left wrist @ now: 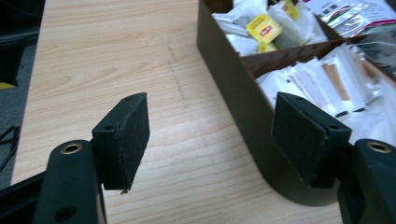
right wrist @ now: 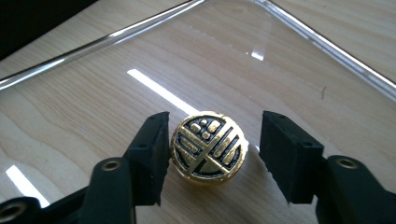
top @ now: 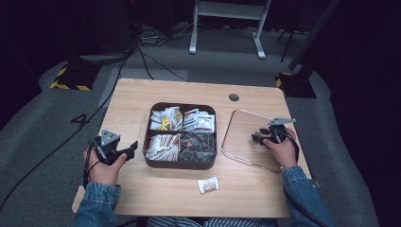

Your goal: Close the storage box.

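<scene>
Gold-and-black disc (right wrist: 208,148): lying on the clear tray, between the right gripper's jaws; the jaw at its left in the right gripper view is touching or just grazing its edge, the other jaw is standing clear of it with a visible gap
Right gripper (right wrist: 212,156): jaws standing partly apart around the disc, not clamping it from both sides; in the high view this gripper (top: 259,137) is sitting over the tray, pointing toward the box
Clear tray (top: 236,124): lying flat on the table, just right of the box, with its shiny rim catching the light
Left gripper (left wrist: 212,140): jaws standing wide apart and holding nothing; bare wood lying between them; the pad at the right of its own view is hanging over the box's near corner
Compartment box (top: 182,164): dark, four sections, sitting mid-table; packets and sachets filling it, yellow-tagged ones in the far left section
Loose sachet (top: 208,185): lying on the table in front of the box, apart from it
Table (top: 156,189): light wood, person's denim sleeves coming in at the near edge
</scene>
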Demonstrator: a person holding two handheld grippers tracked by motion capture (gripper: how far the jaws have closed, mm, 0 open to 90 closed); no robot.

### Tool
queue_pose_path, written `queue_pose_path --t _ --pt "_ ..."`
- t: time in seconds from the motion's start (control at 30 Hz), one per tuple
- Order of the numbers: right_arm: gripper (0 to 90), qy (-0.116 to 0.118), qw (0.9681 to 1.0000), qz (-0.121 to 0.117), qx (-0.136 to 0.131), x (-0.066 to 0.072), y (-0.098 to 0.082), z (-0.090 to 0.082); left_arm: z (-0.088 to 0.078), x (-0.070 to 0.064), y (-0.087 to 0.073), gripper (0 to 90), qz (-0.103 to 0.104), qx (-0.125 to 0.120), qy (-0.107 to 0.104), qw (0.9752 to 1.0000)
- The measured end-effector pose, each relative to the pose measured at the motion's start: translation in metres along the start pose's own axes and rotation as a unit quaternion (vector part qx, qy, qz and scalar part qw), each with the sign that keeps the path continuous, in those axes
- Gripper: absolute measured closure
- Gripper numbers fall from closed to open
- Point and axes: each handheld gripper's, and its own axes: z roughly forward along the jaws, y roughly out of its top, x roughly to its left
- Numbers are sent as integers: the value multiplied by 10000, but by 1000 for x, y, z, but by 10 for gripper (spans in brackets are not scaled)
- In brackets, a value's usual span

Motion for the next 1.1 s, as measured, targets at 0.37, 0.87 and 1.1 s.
queue_pose_path --t 0.37,0.87,1.1 --pt "588 48 9999 -161 -10 3 -1 -1 11 10 -9 286 -99 102 145 9998" --pt "589 84 9998 -170 -49 9 8 -11 25 15 -20 286 -3 418 278 9987" --pt "589 122 9994 -228 -244 16 18 -23 34 12 -25 282 151 656 318 9972"
